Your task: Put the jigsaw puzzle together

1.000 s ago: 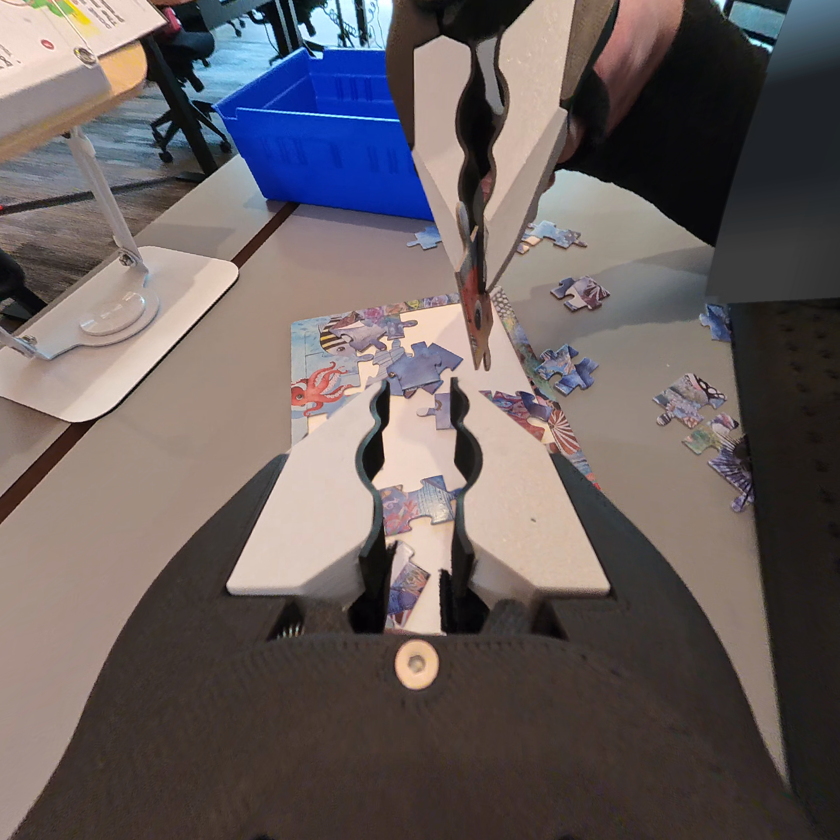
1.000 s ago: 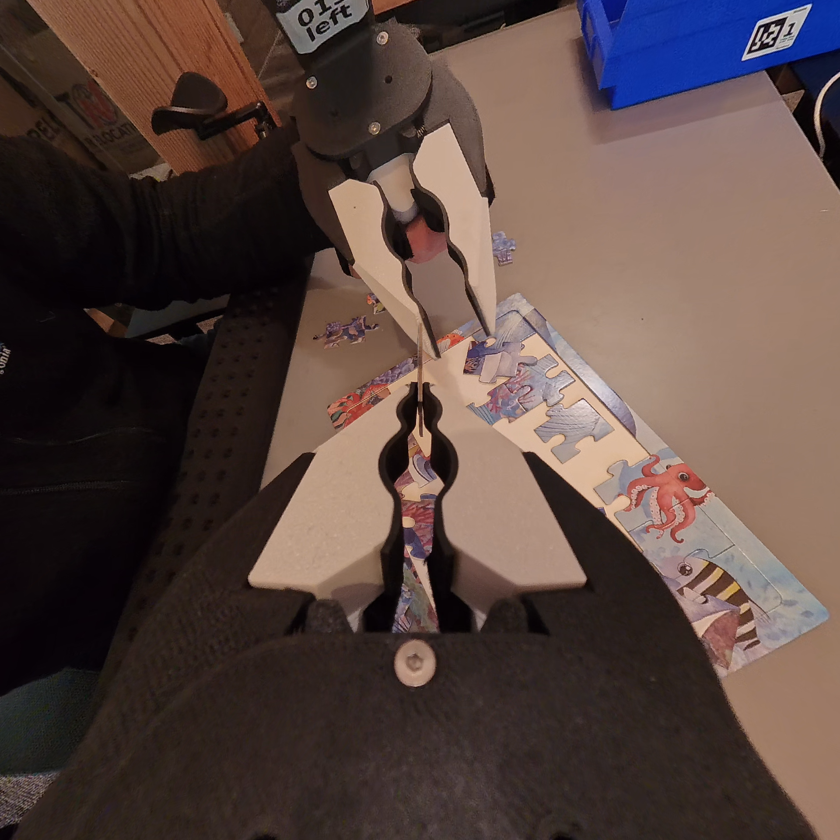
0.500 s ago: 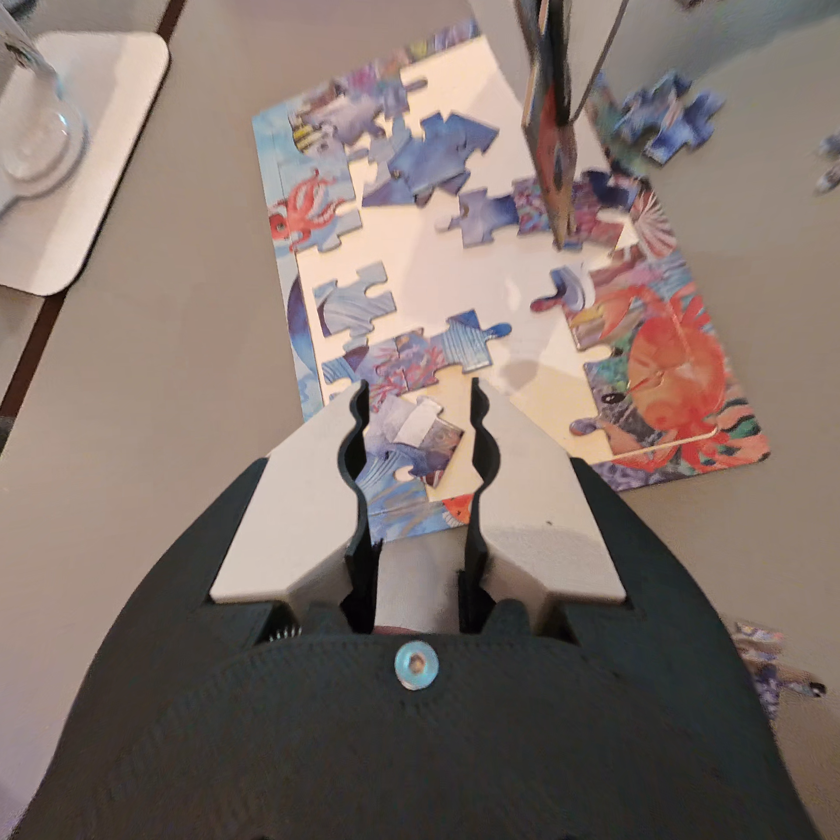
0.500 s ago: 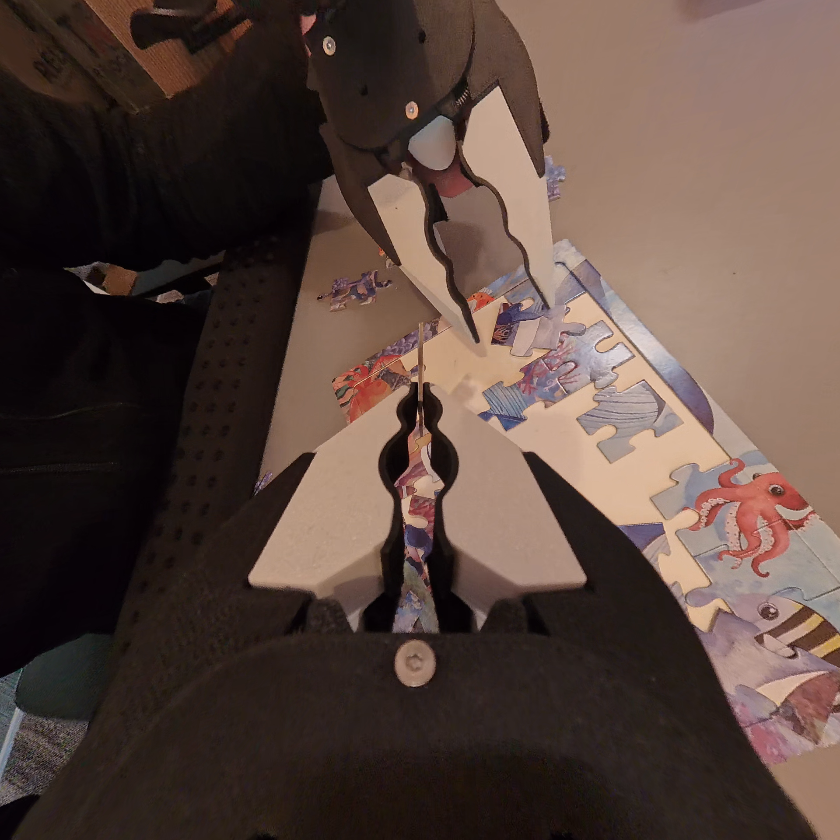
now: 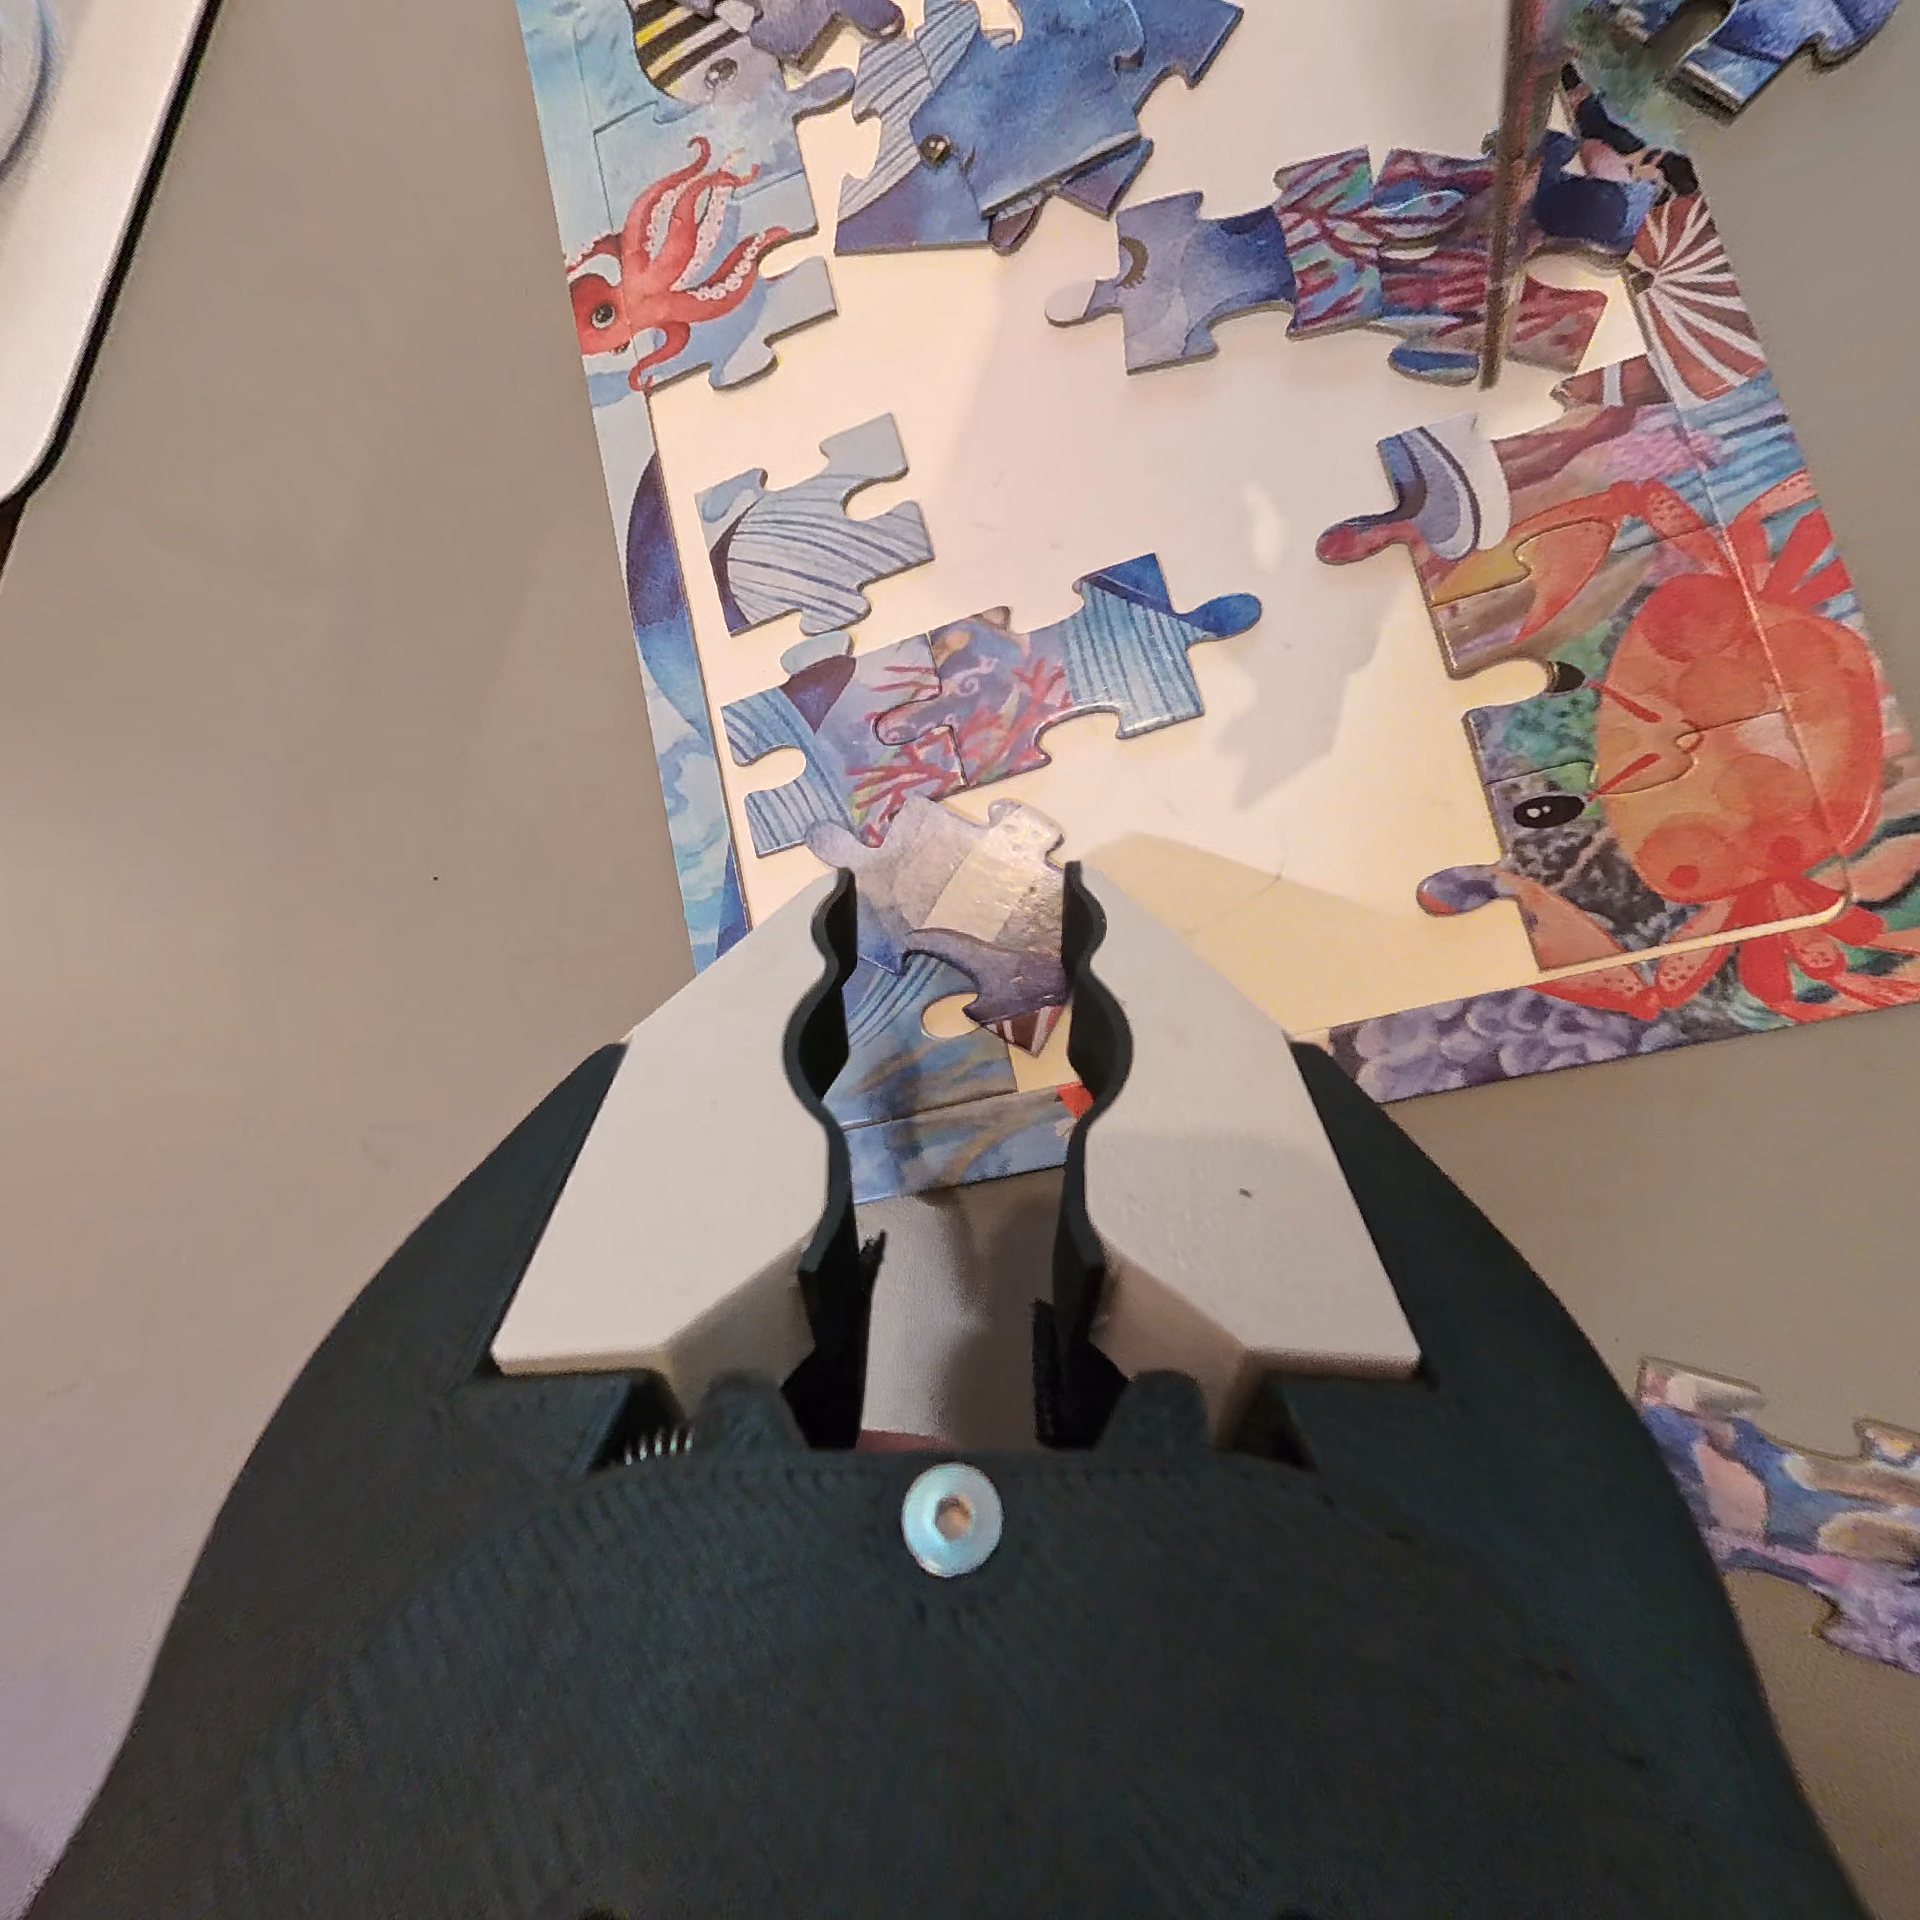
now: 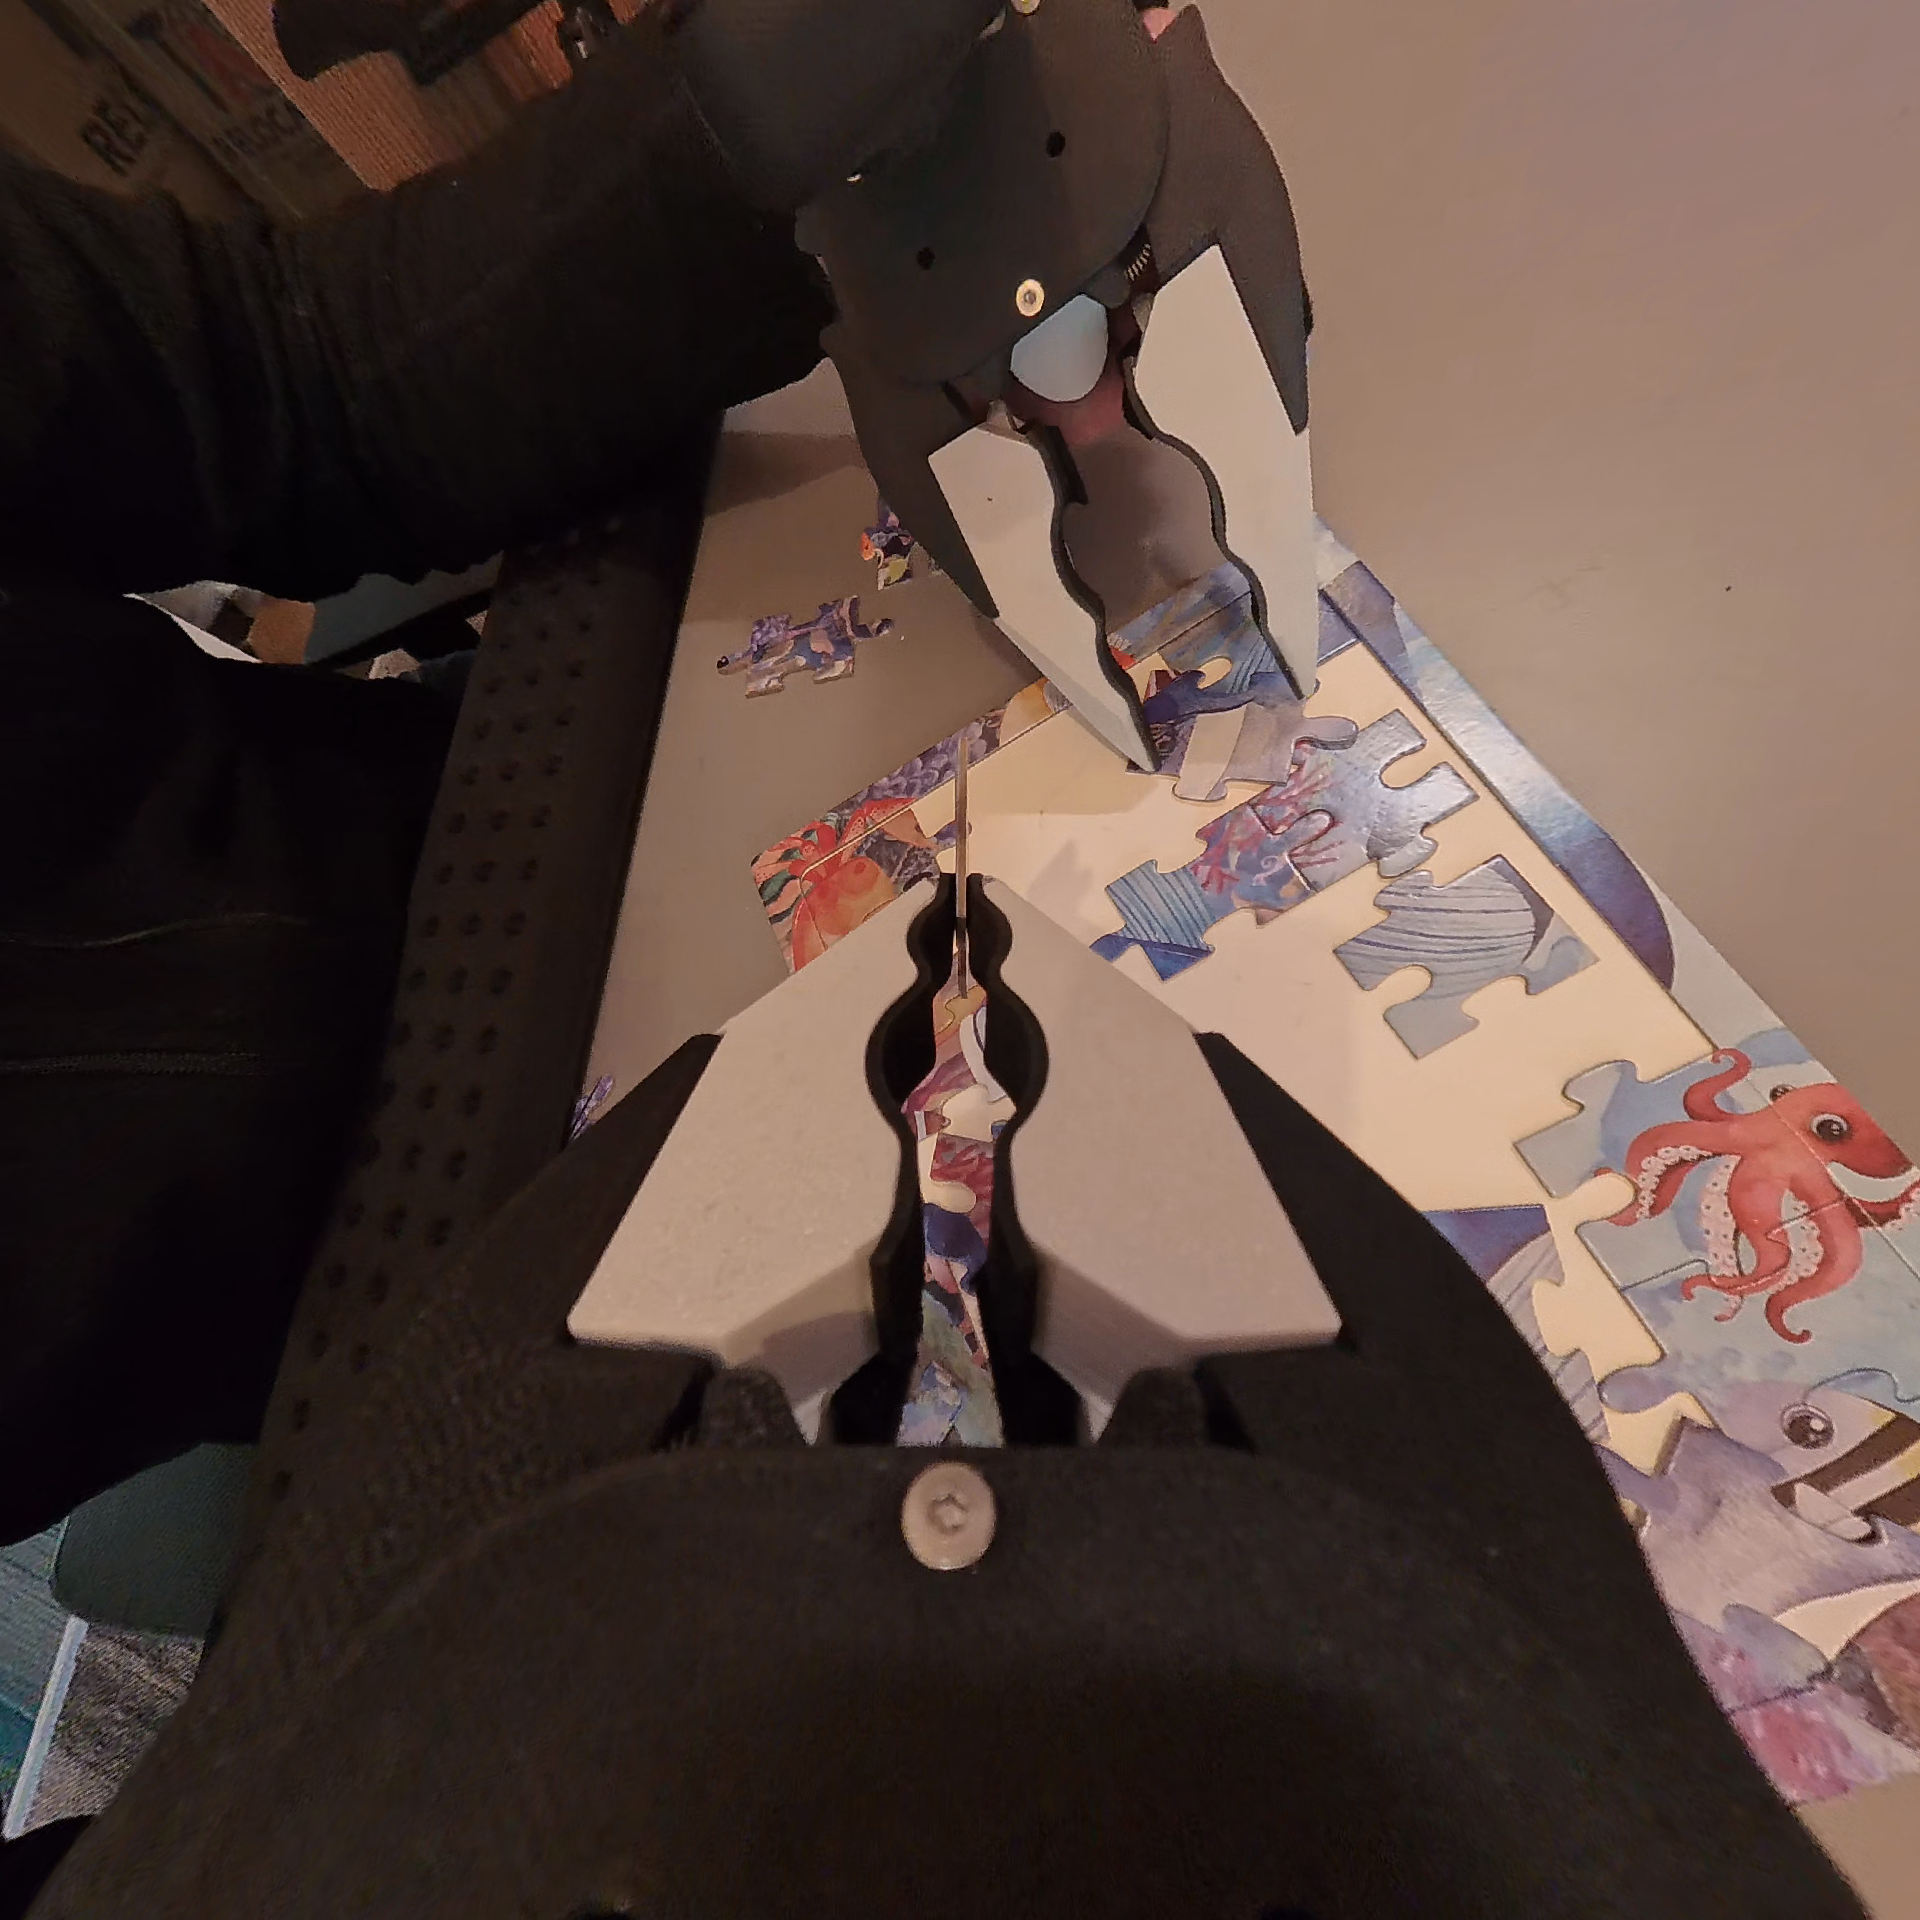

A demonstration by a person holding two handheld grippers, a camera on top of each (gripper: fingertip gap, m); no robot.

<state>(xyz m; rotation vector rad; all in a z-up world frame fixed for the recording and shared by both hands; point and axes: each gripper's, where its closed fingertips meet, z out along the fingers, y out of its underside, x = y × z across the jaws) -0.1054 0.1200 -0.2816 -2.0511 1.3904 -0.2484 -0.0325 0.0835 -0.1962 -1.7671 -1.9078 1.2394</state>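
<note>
Left gripper (image 5: 951, 894) has jaws spread with nothing clamped, tips low over the puzzle board (image 5: 1039, 457) at its near-left corner, straddling a loose grey-blue piece (image 5: 971, 914) that lies flat, just ahead and below. Piece's long axis runs roughly across the gap, so it sits between the tips; whether they touch it I cannot tell. Right gripper (image 6: 961, 894) is clamped on a thin piece (image 6: 964, 831) held on edge, upright, over the board's crab side. Left is clearly nearer the grey-blue piece; the next move likely turns on closing or nudging there. Right wrist view shows the left tool's tips down at board level; left wrist view shows only the held piece's edge (image 5: 1507, 208), not the right tool itself
</note>
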